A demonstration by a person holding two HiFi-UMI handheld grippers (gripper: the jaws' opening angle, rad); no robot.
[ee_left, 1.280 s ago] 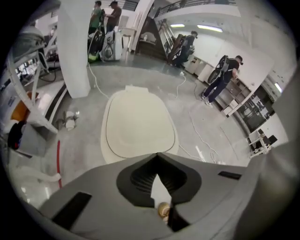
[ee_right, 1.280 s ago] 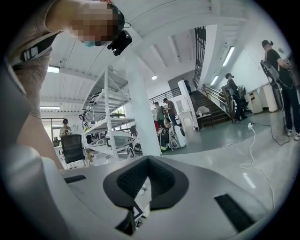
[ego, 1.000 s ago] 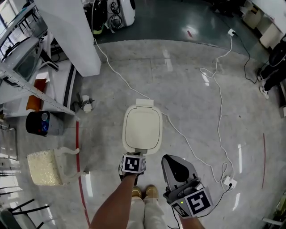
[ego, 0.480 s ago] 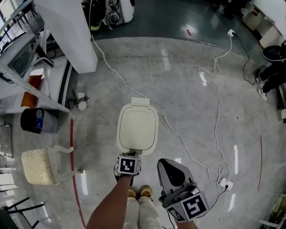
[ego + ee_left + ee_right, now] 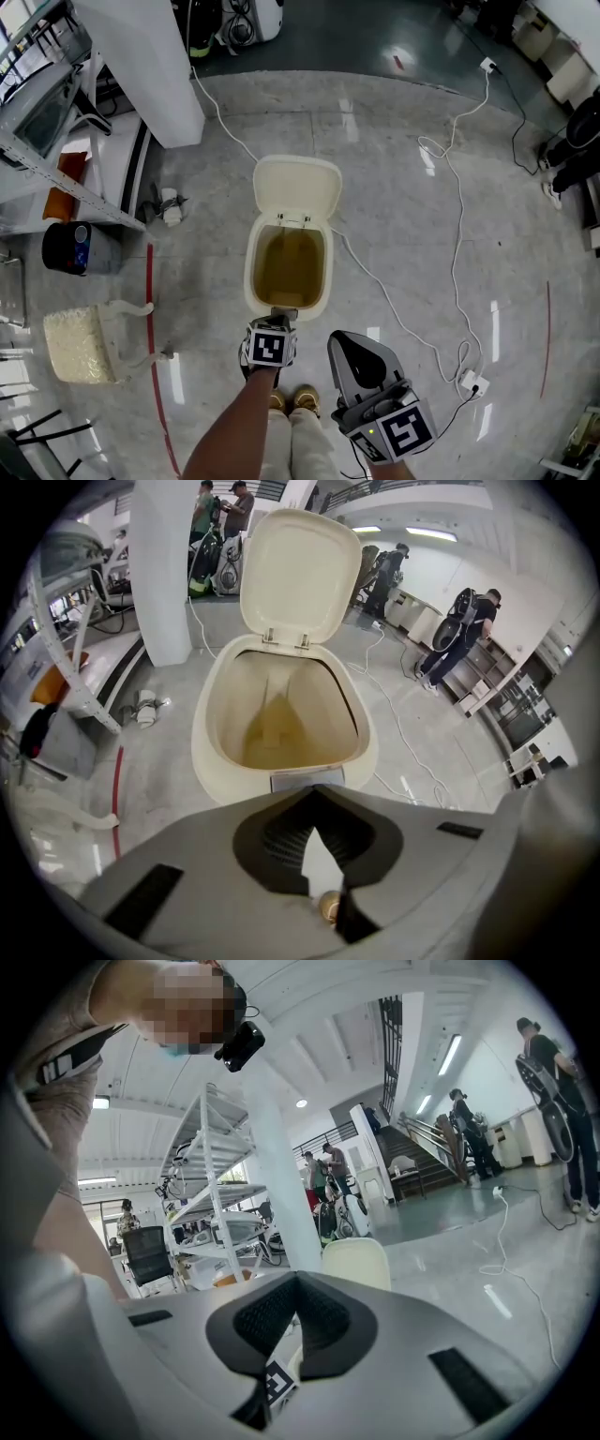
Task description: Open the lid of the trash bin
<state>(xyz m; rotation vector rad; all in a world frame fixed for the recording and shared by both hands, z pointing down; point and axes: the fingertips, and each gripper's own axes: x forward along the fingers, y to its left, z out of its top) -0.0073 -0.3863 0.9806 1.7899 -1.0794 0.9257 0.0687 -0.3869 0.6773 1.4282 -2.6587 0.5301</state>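
The cream trash bin [image 5: 253, 281] stands on the floor with its lid [image 5: 297, 192] swung up and back; the inside is stained yellow. My left gripper [image 5: 282, 317] is shut, its tip down against the grey button [image 5: 284, 311] on the bin's near rim. In the left gripper view the raised lid [image 5: 298, 574] stands behind the open bin [image 5: 208, 747], the button [image 5: 307, 780] lies right in front of the left gripper [image 5: 314, 797]. My right gripper [image 5: 359, 345] hangs shut to the right of the bin, holding nothing; from the right gripper [image 5: 295, 1286] only the lid's top [image 5: 358, 1260] shows.
A white cable [image 5: 403, 319] runs across the floor right of the bin to a power strip [image 5: 469, 380]. At the left are a black can [image 5: 70, 248], a white basket [image 5: 80, 347], a red floor line [image 5: 155, 375], a pillar [image 5: 141, 66]. The person's shoes [image 5: 300, 403] are behind the bin.
The bin's lid, flat and closed in the earlier frames, has sprung up and back. My left gripper has stayed at the bin's front edge; the right one has barely moved.
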